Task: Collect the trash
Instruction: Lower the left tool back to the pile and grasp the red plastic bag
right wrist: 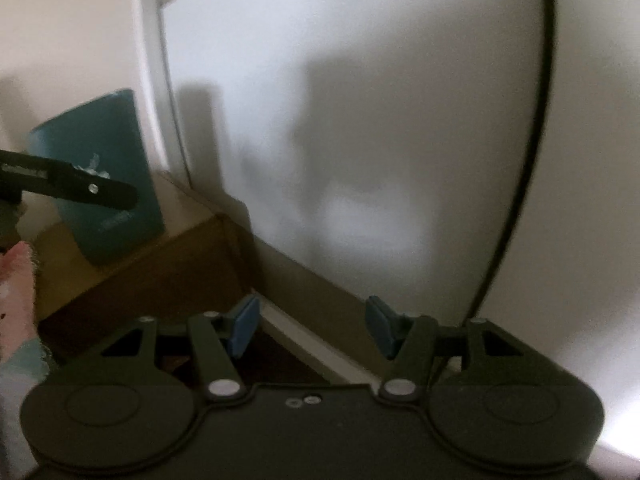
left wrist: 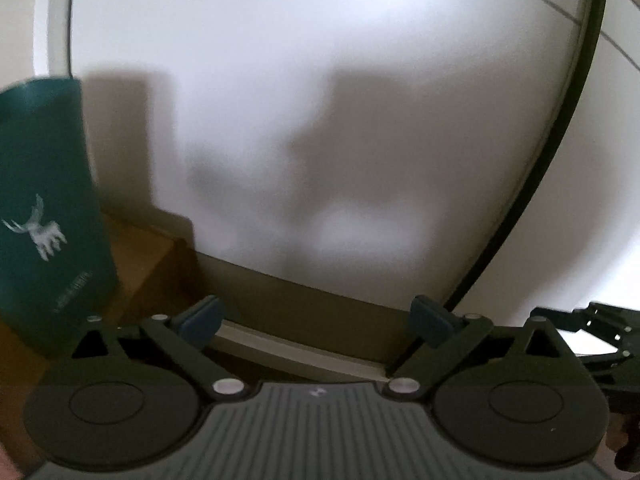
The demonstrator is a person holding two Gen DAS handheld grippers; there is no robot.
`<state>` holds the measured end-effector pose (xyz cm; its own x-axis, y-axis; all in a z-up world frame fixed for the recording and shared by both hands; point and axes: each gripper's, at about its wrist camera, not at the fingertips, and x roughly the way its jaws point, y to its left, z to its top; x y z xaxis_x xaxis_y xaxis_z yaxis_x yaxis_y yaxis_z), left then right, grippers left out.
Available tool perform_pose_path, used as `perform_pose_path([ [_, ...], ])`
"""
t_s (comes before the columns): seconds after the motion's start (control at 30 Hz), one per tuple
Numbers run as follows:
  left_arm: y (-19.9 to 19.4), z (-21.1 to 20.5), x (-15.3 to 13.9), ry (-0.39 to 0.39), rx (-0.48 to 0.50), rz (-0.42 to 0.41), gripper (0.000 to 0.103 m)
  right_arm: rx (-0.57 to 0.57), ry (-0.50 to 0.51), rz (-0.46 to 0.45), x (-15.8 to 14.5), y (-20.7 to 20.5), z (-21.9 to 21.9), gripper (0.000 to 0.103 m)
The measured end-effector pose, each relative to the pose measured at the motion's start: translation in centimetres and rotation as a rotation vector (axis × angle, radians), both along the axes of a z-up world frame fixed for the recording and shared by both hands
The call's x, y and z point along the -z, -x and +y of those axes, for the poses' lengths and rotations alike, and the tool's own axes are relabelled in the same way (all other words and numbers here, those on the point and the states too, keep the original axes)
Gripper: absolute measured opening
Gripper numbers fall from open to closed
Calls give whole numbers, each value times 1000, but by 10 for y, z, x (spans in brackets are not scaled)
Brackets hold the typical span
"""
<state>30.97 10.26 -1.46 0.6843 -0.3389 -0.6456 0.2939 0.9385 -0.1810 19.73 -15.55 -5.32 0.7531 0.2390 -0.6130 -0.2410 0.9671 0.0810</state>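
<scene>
Two handheld grippers faced a white panel with a dark edge strip (left wrist: 532, 200), both views blurred. The left gripper (left wrist: 316, 322) stood spread wide with nothing between its blue pads (left wrist: 202, 320). The right gripper (right wrist: 312, 330) was likewise released, its pads (right wrist: 244, 326) apart and empty.

A teal paper cup (left wrist: 48, 216) bearing a pale deer emblem stood at the far left of the left wrist view, beyond and to the left of that gripper's fingers, on a brown surface (left wrist: 140, 256) at the foot of the panel. In the right wrist view the same cup (right wrist: 108, 184) appeared at left, partly crossed by a dark finger of the left gripper (right wrist: 88, 190). A hand (right wrist: 16, 292) showed at that view's left edge. Shadows of the grippers fell on the panel.
</scene>
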Motion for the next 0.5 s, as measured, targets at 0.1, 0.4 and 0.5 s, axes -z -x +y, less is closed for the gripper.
perform_pose_path([
  [0.1,-10,-5,31,13,27,3,102,47,-12,40,34,-9,-9,58],
  [0.4,-62,-29,132,-77,65,95,102,106,10,200,149,-41,-16,58],
  [0.5,-81,-35,169,-85,71,136,102,109,10,266,186,-46,-16,58],
])
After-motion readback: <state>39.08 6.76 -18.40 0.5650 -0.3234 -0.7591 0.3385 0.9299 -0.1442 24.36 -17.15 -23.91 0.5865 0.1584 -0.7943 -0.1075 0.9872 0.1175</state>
